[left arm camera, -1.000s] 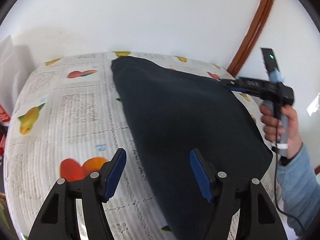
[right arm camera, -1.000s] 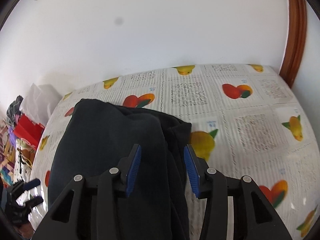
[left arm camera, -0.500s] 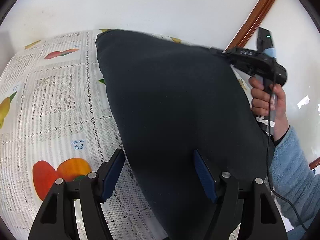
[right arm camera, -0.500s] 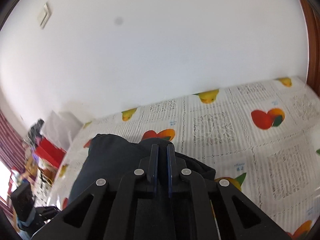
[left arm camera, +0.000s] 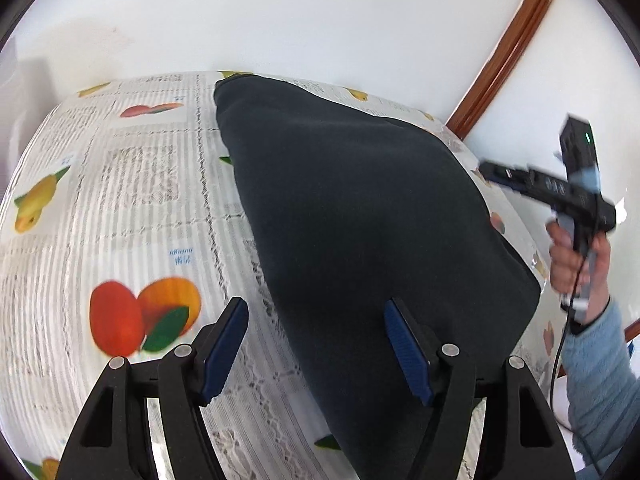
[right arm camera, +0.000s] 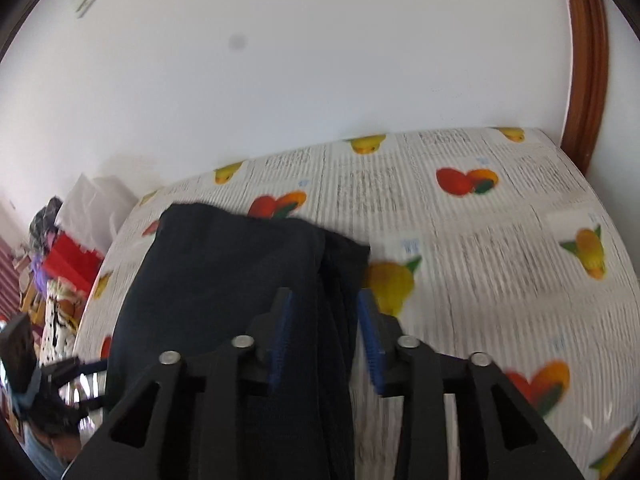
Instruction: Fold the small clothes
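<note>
A dark navy garment [left arm camera: 360,216] lies folded on the fruit-print tablecloth [left arm camera: 132,200]. My left gripper [left arm camera: 316,344] is open and empty, low over the garment's near left edge. In the right wrist view the garment [right arm camera: 224,276] lies flat with a folded edge on its right. My right gripper [right arm camera: 326,336] is open, its blue pads either side of that folded edge. The right gripper also shows in the left wrist view [left arm camera: 548,188], held in a hand off the table's right edge.
A white wall backs the table. A wooden door frame [left arm camera: 504,52] stands at the right. A white bag [right arm camera: 96,200] and a red box [right arm camera: 68,260] with clutter sit beyond the table's left end.
My right gripper was shut on the garment's edge half a second ago; it has opened and dropped back. The garment has settled flat. My left gripper stayed open.
</note>
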`<control>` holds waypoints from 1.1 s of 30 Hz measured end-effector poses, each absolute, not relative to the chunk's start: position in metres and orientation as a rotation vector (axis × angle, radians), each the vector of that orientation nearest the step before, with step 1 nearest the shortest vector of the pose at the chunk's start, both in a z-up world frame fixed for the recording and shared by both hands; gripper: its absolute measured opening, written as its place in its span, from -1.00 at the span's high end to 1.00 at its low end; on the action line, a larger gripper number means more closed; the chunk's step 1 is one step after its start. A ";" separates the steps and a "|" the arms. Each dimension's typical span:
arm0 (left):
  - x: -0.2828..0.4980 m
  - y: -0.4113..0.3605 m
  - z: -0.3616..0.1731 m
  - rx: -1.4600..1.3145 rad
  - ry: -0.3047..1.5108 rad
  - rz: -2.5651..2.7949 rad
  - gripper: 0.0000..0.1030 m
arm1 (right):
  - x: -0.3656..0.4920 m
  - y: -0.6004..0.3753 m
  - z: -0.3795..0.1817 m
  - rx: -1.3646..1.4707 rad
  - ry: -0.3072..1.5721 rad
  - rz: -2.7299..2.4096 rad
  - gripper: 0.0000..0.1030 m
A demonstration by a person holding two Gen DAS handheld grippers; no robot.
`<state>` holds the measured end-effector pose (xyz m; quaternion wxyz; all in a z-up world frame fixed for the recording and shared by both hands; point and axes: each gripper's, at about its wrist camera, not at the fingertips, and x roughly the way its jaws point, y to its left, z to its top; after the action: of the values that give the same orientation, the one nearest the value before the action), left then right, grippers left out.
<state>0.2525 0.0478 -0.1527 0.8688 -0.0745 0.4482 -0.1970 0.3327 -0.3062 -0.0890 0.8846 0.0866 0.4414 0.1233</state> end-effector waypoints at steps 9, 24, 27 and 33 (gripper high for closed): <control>0.220 0.044 -0.158 -0.186 0.950 -0.418 -0.34 | 0.270 -0.304 -0.118 0.178 0.948 0.302 0.27; 0.225 0.030 -0.170 -0.140 0.974 -0.381 -0.39 | 0.251 -0.324 -0.118 0.280 0.818 0.315 0.90; 0.223 0.031 -0.169 -0.132 0.972 -0.384 -0.39 | 0.246 -0.323 -0.113 0.230 0.807 0.259 0.91; 0.223 0.035 -0.169 -0.156 0.963 -0.395 -0.35 | 0.234 -0.324 -0.105 0.196 0.811 0.267 0.83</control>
<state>0.2233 0.0352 -0.1691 0.8648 -0.0745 0.4594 -0.1884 0.2340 -0.3237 -0.1047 0.9057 0.0949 0.3925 0.1292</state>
